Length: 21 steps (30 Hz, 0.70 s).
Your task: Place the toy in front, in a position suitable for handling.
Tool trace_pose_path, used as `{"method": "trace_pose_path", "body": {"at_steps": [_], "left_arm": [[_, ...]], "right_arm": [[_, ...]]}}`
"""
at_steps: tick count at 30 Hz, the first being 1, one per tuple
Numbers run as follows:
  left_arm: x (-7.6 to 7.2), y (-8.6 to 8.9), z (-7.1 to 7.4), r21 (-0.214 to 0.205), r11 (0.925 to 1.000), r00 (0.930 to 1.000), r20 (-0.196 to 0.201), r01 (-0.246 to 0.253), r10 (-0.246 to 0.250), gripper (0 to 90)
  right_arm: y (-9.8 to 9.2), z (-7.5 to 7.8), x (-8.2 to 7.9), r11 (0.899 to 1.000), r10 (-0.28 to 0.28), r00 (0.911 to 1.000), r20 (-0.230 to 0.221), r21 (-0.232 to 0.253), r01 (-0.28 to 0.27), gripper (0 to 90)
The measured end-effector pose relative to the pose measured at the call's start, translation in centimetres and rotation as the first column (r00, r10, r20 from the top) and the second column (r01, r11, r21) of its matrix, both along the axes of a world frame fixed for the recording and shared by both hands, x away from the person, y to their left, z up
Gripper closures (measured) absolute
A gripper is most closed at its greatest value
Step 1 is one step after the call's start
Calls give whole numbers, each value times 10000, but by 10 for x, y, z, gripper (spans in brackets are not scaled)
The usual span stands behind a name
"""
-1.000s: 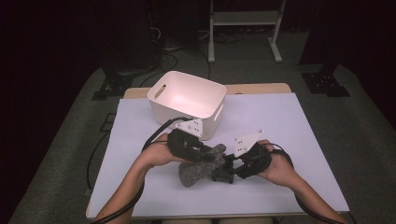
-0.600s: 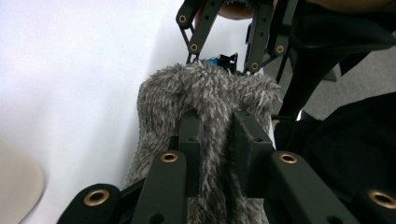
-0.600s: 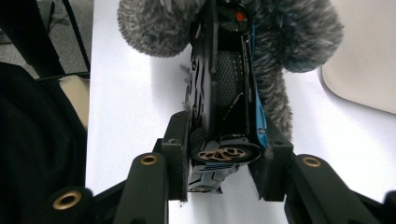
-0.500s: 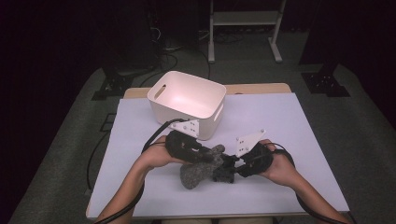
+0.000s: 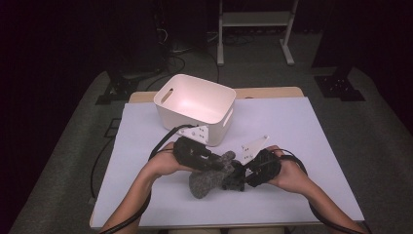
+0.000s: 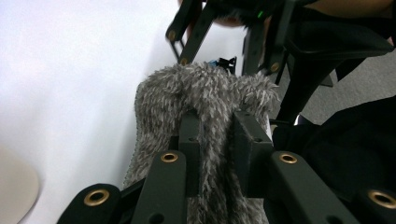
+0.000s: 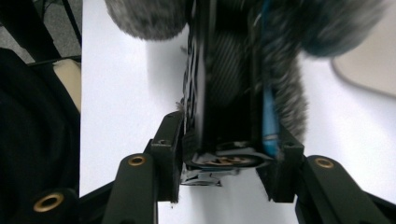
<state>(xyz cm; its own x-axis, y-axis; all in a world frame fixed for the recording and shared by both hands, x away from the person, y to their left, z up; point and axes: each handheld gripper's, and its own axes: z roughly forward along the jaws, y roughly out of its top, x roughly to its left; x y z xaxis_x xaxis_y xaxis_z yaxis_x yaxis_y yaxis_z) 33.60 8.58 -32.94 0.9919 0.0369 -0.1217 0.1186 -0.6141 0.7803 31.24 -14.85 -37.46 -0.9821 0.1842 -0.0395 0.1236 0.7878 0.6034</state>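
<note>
Little has shifted since the earlier high views: both hands sit where they did at the lower middle of the frame, and the right gripper's point(image 5: 242, 176) jaws have just been opening again around the thing they hold. Nearest to us, in the left gripper view, we see the left gripper point(image 6: 217, 135) pinching a fold of the fuzzy grey fabric pouch point(image 6: 205, 98), its jaws pressed close with pile squeezed between them. In the right gripper view, the right gripper point(image 7: 224, 156) has its jaws spread on either side of a flat black rectangular object with a blue edge point(image 7: 233, 93), which runs up into the grey pile; we cannot tell what the object is, nor whether the pads still press on it.

In the high view the pouch point(image 5: 207, 179) lies on the white table sheet point(image 5: 302, 131) between the two grippers, with the left gripper point(image 5: 221, 163) at its upper edge.

We judge the risk to lie on the right: with those jaws loosening, the black object could slip out and drop onto the sheet, or snag on the pile and drag the pouch out of the left pinch. A thin fold of soft fabric gives little hold.

Farther off, the empty white plastic tub with handle slots point(image 5: 195, 105) stands just above the hands, untouched.
</note>
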Motion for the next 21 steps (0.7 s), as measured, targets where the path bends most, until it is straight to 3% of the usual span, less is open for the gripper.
{"method": "trace_pose_path", "body": {"at_steps": [6,11,16,21], "left_arm": [[1,3,1,31,10000,10000,-2,-44,44,752],[2,9,2,29,9994,9994,12,-354,354,755],[1,15,5,24,9992,9992,38,-394,393,758],[1,19,5,-23,9992,9992,-67,-393,393,760]], "right_arm": [[0,-3,1,9996,-15,10000,35,284,14,558],[-2,8,4,9897,-17,10000,-37,1433,23,612],[9,11,4,9902,189,9996,229,1380,-219,620],[17,13,5,9897,267,9994,197,1399,-292,622]]}}
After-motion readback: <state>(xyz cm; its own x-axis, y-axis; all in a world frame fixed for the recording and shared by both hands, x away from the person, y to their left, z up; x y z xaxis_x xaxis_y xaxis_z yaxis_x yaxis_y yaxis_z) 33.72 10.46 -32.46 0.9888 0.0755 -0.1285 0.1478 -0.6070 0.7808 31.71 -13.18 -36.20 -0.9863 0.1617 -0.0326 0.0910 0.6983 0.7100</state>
